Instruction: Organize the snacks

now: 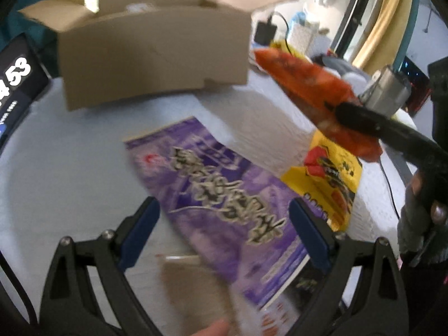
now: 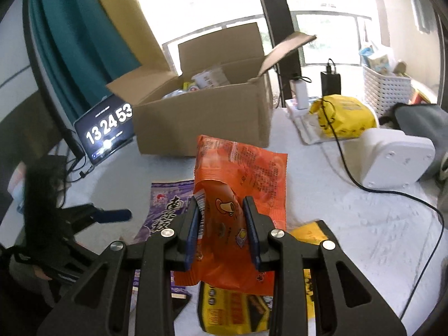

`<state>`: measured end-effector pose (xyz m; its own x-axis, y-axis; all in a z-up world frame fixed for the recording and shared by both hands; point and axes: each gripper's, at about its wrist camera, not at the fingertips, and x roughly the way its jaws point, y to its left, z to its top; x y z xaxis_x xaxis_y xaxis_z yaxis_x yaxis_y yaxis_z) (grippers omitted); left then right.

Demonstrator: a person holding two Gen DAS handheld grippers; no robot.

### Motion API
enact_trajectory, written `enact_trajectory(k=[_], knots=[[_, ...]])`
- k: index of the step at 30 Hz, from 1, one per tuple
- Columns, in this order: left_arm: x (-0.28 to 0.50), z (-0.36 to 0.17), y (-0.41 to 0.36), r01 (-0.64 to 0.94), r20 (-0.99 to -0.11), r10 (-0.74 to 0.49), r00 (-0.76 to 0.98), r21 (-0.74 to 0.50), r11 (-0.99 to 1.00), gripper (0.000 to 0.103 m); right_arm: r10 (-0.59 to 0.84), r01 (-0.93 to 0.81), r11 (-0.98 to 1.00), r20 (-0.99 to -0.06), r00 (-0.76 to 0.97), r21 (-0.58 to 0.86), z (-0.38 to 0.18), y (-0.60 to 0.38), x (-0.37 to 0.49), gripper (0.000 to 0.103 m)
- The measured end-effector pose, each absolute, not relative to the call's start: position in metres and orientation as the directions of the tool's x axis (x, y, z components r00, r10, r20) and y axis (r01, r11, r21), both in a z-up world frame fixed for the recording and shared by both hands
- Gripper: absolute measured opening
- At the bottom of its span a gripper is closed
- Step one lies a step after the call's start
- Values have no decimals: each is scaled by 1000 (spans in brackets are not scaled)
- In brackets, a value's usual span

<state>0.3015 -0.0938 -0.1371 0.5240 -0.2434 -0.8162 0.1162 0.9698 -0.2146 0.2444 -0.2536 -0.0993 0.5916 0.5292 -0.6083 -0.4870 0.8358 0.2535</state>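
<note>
- Your right gripper [image 2: 223,233] is clamped on the orange packet [image 2: 240,184], with both blue pads pressed into its crumpled lower half. The packet is glossy orange with a cartoon cup printed on the front, a barcode strip beside the left pad, and fine print across its flat upper part. It is lifted clear of the table.
- Your left gripper [image 1: 224,232] has its jaws spread wide and grips nothing. It hovers over the purple packet [image 1: 224,196].
- The purple packet lies flat on the white table [image 1: 70,168]. It is long, with large pale brush-style lettering and a small red mark near its far end. The left wrist view is blurred, so finer print cannot be read.
- The yellow packet [image 1: 327,179] lies just beside the purple one on its right. It carries a red badge and dark lettering. In the right wrist view it sits under the orange packet.
- Farther back stands the open cardboard box [image 2: 207,112], flaps up, with several pale items inside.
- Left of the box, the tablet [image 2: 107,128] leans upright and displays 13 24 53.
- Right of the box sit a yellow bag [image 2: 347,116] and a white basket [image 2: 386,89].
</note>
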Motion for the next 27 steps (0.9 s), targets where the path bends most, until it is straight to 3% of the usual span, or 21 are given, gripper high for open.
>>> enact_trajectory(k=[8,16,19,24,25,26,27], knots=[[335,-162,-104,74,-865,-228,448,-218,973,95,568,-485,817,-583,581,313,-109,-273,248,32],[335,-162,-115,146,-868,-217,448,-168,975,93,609,-498,790,-560,562,359,-118,-276,254,32],[333,-159,-122,185,-863,-210,459,-138,973,70,619,-507,782,-552,559,363,-118,-276,253,32],[331,-155,-119,214,-852,-227,471,-139,967,50,620,-505,781,-549,561,367,-116,-278,252,32],[330,-154,-117,215,-848,-237,473,-149,965,39,620,-504,782,-548,562,367,-115,-279,252,32],[328,-150,-116,231,-839,-268,473,-175,957,22,618,-504,783,-548,563,366,-115,-279,251,32],[327,-149,-116,233,-838,-274,471,-181,955,19,617,-503,784,-548,565,364,-114,-279,251,32]])
